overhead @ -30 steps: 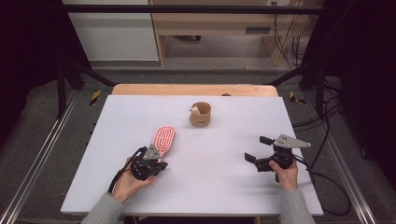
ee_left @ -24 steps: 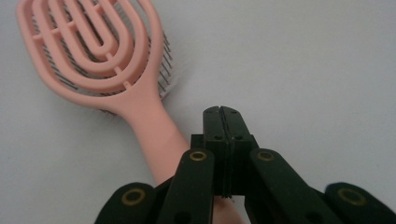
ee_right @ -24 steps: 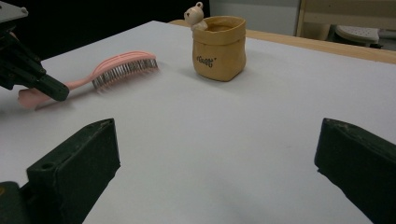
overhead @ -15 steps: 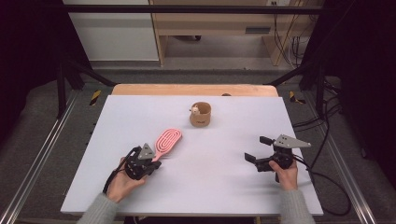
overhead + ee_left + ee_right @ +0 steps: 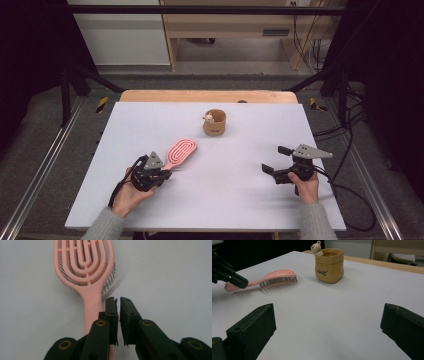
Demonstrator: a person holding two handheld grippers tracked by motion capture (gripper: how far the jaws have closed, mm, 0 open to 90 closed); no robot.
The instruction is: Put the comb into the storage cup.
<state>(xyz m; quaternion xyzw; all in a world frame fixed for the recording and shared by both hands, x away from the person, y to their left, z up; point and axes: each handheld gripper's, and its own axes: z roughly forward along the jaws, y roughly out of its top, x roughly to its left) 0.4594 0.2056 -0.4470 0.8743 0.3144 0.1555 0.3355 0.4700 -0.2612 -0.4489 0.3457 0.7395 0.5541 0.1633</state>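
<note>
High view: pink plastic vented hairbrush (image 5: 179, 152) swung since a second ago, head now toward tan pouch-shaped cup with bear figurine (image 5: 215, 122); handle at left gripper (image 5: 159, 175).

Left gripper view: jaws just parting, narrow gap, nothing between; brush handle (image 5: 93, 307) beside left jaw, looks released.

Right gripper view: right gripper (image 5: 327, 325) spread wide, empty; brush flat on white table (image 5: 342, 305).

A pink hairbrush (image 5: 178, 152) with a vented, looped oval head is seen lying flat on the white table, bristles down, in the left half. Its head is pointed up and to the right in the high view, its handle down-left. Dark bristles are shown beneath the head in the left gripper view.
</note>
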